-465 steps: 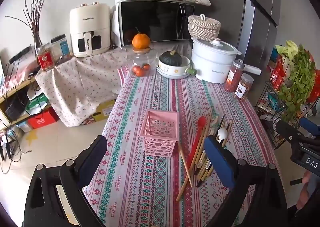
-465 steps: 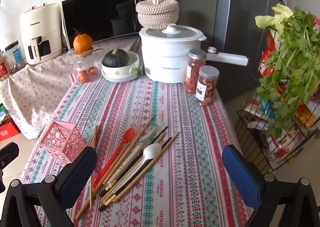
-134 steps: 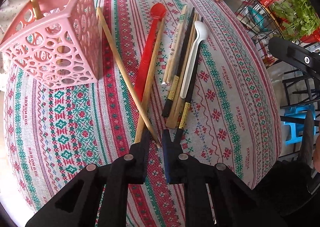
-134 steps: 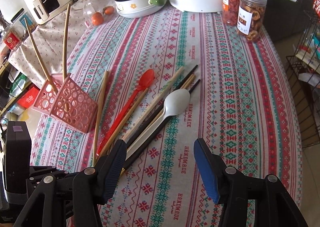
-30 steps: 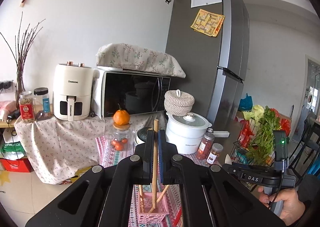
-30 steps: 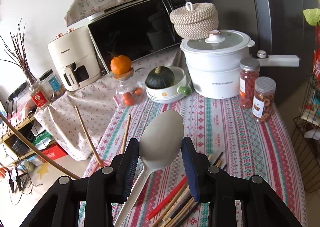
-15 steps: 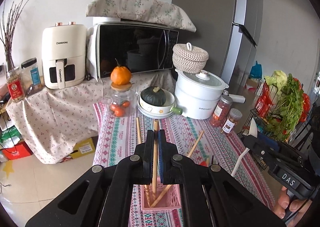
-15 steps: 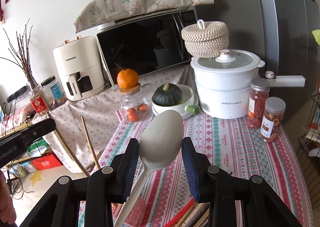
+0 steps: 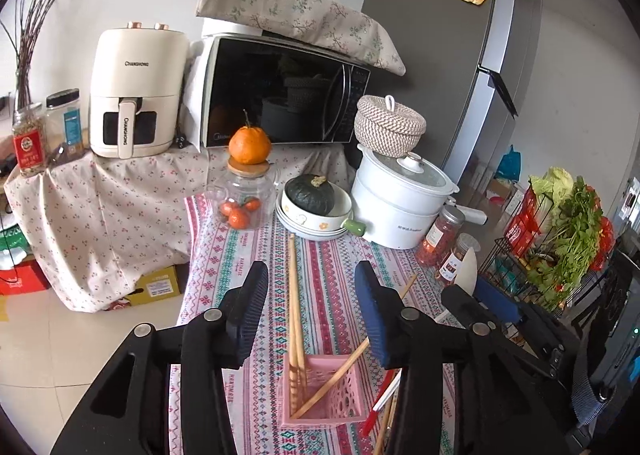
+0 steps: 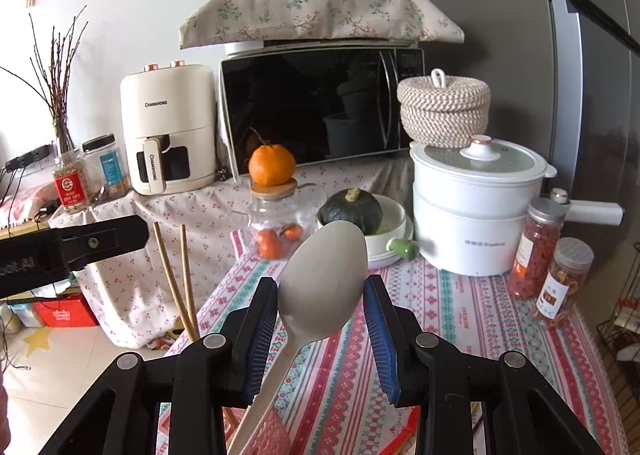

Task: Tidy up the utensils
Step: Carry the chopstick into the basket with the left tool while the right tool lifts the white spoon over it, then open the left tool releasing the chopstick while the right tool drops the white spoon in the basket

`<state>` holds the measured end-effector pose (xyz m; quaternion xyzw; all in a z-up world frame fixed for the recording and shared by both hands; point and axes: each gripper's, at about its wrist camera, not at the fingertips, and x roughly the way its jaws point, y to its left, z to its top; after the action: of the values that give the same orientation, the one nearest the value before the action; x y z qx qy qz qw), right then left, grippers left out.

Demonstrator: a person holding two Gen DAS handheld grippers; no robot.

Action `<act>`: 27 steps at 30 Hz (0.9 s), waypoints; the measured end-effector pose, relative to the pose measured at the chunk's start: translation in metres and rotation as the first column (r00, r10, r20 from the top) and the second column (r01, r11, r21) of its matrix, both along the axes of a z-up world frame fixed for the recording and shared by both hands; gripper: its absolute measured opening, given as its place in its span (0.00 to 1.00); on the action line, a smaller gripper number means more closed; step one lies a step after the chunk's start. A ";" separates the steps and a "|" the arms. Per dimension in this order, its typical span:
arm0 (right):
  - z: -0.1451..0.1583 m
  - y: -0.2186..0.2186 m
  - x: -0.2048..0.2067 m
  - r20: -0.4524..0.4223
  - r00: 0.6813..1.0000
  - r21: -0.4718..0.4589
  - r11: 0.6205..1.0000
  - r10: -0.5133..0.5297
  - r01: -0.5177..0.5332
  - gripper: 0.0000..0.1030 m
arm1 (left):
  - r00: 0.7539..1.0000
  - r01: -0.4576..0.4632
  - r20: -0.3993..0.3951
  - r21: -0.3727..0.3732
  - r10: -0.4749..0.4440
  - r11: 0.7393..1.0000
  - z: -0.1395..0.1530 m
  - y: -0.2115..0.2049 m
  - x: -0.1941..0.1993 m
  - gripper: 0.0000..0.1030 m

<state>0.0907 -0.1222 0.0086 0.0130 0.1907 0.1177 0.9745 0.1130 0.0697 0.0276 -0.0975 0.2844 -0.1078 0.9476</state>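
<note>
A pink perforated basket stands on the striped tablecloth and holds several wooden chopsticks. My left gripper is open and empty just above the basket. My right gripper is shut on a white spoon, bowl up, held above the table to the right of the basket. The spoon's bowl and the right gripper also show in the left wrist view. A red spoon and more chopsticks lie on the cloth right of the basket. The basket's corner shows under the spoon handle.
At the table's far end stand a glass jar topped with an orange, a bowl with a green squash, a white pot and two spice jars. A microwave and an air fryer sit behind. A vegetable rack stands right.
My left gripper has opened and let go of the chopstick, which now stands in the basket. My right gripper holds the spoon as before and has moved closer to the basket.
</note>
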 end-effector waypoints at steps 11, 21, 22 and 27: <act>-0.021 0.033 0.014 0.045 0.999 -0.114 0.993 0.008 -0.002 0.38 | 0.978 -0.088 -0.178 0.128 0.110 0.988 -0.041 0.035 -0.008 0.63; -0.030 0.041 0.015 -0.019 0.996 -0.097 0.991 0.091 -0.092 0.40 | 0.976 -0.047 -0.204 0.165 0.081 0.985 -0.051 0.025 -0.013 0.66; -0.029 0.040 0.014 -0.028 0.994 -0.084 0.991 0.106 -0.108 0.45 | 0.976 -0.044 -0.203 0.166 0.077 0.985 -0.050 0.023 -0.013 0.66; -0.017 0.029 0.003 -0.024 0.992 -0.043 0.991 0.124 -0.125 0.51 | 0.978 -0.018 -0.201 0.174 0.053 0.985 -0.049 0.016 -0.017 0.67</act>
<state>0.0934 -0.0935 -0.0082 -0.0195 0.2043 0.1737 0.9632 0.0962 0.0857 -0.0216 -0.0314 0.3869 -0.0554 0.9199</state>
